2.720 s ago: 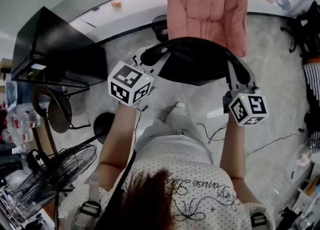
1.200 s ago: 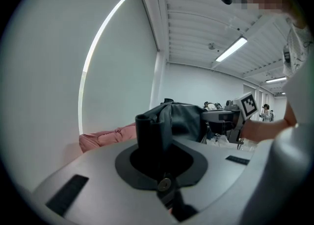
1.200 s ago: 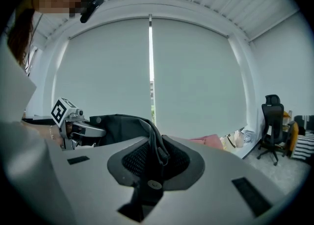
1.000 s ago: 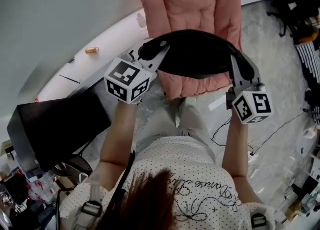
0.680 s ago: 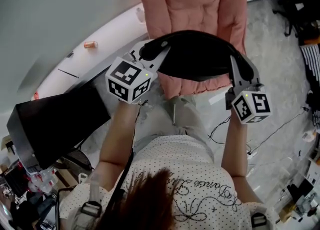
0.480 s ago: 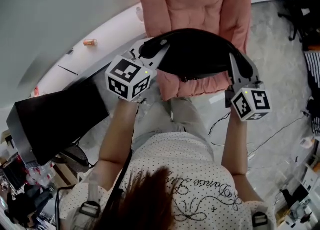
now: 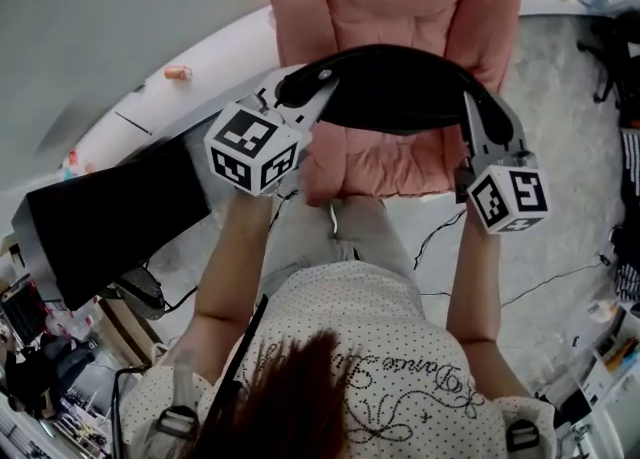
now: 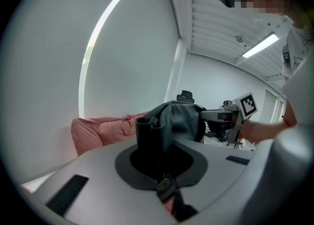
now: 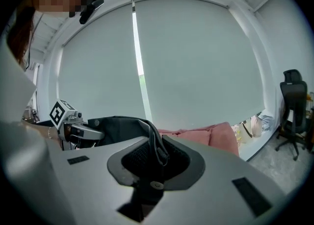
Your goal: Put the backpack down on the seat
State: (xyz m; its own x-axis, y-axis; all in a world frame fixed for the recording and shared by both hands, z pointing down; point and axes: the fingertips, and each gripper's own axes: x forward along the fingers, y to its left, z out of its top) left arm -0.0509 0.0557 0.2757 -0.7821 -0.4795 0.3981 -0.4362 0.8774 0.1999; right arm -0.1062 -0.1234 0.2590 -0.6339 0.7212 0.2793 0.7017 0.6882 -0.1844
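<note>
Sagging black backpack (image 7: pixel 400 102) (soft fabric) hangs clamped in left tongs (image 7: pixel 305 87) and right tongs (image 7: pixel 480 117)

Over the seat (image 7: pixel 385 165), the backpack (image 7: pixel 400 92) spans left claw (image 7: pixel 303 89) to right claw (image 7: pixel 480 115).
</note>
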